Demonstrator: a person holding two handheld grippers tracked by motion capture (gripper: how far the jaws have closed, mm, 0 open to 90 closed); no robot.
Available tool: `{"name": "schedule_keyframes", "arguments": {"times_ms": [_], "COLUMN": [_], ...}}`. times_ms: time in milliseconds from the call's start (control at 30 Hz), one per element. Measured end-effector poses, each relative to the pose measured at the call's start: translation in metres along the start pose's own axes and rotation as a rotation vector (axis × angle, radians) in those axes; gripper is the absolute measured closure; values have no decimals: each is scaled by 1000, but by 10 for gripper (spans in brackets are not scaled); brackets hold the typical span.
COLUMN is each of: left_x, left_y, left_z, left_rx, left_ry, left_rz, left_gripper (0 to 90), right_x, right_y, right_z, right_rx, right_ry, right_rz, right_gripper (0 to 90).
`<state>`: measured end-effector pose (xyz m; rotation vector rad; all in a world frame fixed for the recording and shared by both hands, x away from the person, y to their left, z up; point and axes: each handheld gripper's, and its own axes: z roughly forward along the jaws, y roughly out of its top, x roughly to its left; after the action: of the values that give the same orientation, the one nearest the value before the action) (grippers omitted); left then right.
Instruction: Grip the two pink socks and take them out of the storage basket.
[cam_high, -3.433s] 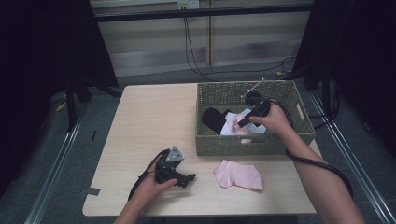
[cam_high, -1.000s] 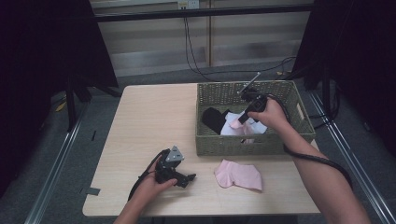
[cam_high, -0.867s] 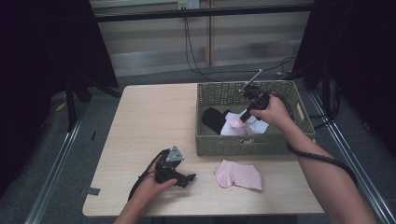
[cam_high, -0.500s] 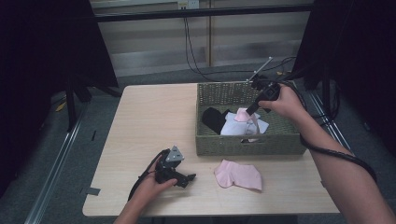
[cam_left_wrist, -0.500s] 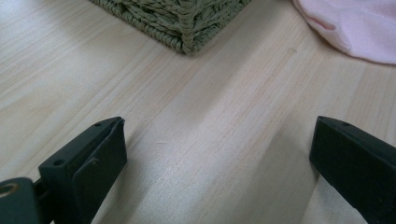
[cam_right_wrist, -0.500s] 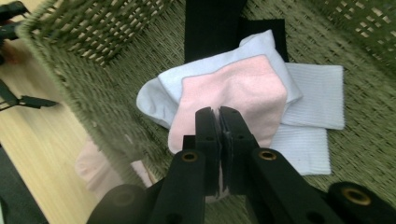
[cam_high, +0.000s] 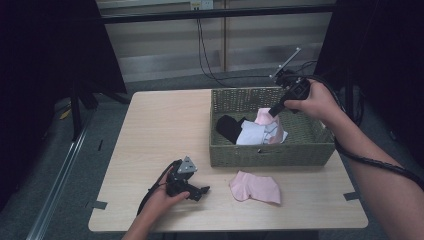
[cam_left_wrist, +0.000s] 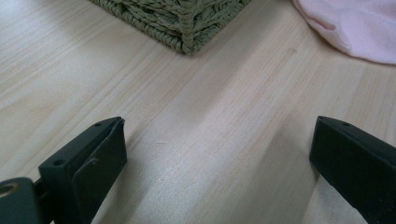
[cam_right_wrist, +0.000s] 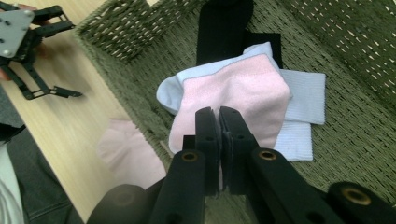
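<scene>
My right gripper (cam_high: 272, 111) (cam_right_wrist: 218, 117) is shut on a pink sock (cam_high: 263, 118) (cam_right_wrist: 243, 93), which hangs lifted over the woven basket (cam_high: 320, 145) (cam_right_wrist: 355, 135). Beneath the raised sock, light blue socks (cam_high: 252, 135) (cam_right_wrist: 303, 93) and a black sock (cam_high: 229, 127) (cam_right_wrist: 224, 28) lie in the basket. A second pink sock (cam_high: 256, 187) (cam_left_wrist: 355, 28) (cam_right_wrist: 128, 149) lies flat on the table in front of the basket. My left gripper (cam_high: 200, 191) (cam_left_wrist: 219, 154) rests on the table near the front edge, open, with bare wood between its jaws.
The basket's corner (cam_left_wrist: 187, 28) is just ahead of the left gripper. The wooden table (cam_high: 160, 130) has free room across its left half. Cables (cam_high: 205, 45) hang behind the table, and dark curtains flank both sides.
My right gripper has risen and drawn back toward the basket's far right, pulling the pink sock up off the pile. The left gripper has stayed still.
</scene>
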<state>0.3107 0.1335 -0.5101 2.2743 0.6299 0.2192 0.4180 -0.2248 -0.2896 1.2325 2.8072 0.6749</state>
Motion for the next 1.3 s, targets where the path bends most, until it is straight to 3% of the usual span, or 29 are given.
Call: {"name": "schedule_keyframes", "arguments": {"times_ms": [667, 1300], "left_x": [0, 0], "left_y": [0, 0], "left_z": [0, 0], "left_rx": [-1, -1], "left_ry": [-1, -1], "left_rz": [0, 0], "left_gripper": [35, 35], "right_x": [24, 46], "right_y": [2, -12], "right_z": [-43, -66], "right_rx": [-36, -28], "right_ry": [-14, 7], "right_rz": [-71, -136], "right_gripper": [868, 867]}}
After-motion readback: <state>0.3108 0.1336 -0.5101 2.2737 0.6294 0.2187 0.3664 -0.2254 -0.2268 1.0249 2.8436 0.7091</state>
